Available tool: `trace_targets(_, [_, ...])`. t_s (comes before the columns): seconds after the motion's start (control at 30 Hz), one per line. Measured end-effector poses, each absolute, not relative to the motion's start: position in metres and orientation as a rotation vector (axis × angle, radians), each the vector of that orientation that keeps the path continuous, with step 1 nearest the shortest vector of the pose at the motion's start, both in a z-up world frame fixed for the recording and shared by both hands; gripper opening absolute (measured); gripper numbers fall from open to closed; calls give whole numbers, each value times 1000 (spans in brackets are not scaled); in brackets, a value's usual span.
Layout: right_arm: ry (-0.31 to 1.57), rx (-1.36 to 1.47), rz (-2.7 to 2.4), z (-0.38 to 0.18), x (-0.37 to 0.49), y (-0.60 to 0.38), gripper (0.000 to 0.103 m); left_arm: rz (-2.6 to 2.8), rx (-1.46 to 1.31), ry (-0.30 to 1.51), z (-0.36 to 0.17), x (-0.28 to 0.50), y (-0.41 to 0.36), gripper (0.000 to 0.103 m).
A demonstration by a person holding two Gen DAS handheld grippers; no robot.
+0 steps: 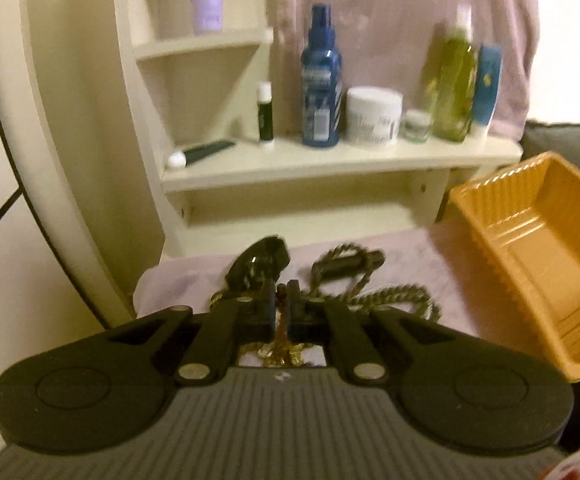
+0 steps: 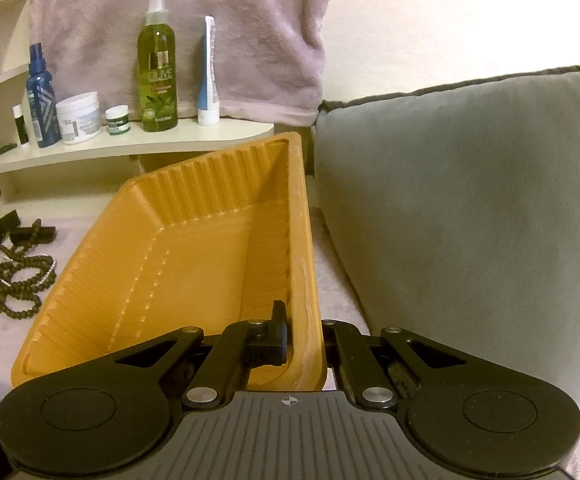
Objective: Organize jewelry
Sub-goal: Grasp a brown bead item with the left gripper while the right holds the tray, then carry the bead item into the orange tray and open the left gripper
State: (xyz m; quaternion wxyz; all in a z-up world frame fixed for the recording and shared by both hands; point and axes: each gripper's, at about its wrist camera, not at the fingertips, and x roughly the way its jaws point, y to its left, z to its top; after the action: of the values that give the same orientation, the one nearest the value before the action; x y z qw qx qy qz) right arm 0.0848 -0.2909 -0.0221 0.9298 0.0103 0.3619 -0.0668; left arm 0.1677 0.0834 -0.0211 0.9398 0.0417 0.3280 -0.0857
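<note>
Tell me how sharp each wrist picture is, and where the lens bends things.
Left wrist view: soft all over, with the blue spray bottle and the bead necklaces smeared and labels unreadable; the shelf edge bows. Right wrist view: crisper, with the word OLIVE legible on the green bottle; the orange tray stretches, the grey cushion bulges, and the corners go dark.

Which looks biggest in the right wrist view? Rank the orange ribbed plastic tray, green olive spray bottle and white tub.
1. Orange ribbed plastic tray, though nearest the camera.
2. Green olive spray bottle.
3. White tub.
</note>
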Motion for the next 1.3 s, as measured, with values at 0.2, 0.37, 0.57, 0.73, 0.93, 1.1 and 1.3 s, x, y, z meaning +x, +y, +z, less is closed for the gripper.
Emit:
trace_targets(0.2, [735, 45, -131, -24, 84, -292, 4, -207, 76, 642, 4, 167, 77, 4])
trace_targets(0.37, [730, 61, -126, -24, 84, -293, 4, -246, 63, 629, 17, 165, 65, 4])
trace_targets(0.57, [723, 75, -121, -25, 85, -294, 4, -342, 39, 624, 28, 161, 33, 4])
trace_targets(0.73, [721, 82, -118, -25, 83, -295, 4, -447, 3, 622, 30, 157, -9, 4])
trace_targets(0.93, [723, 87, -118, -25, 83, -295, 4, -560, -13, 645, 21, 152, -59, 4])
trace_targets(1.1, [725, 96, -119, -26, 82, -296, 4, -611, 14, 697, 0, 147, -88, 4])
trace_targets(1.3, [723, 87, -116, -25, 83, -296, 4, -612, 31, 736, -22, 142, -100, 7])
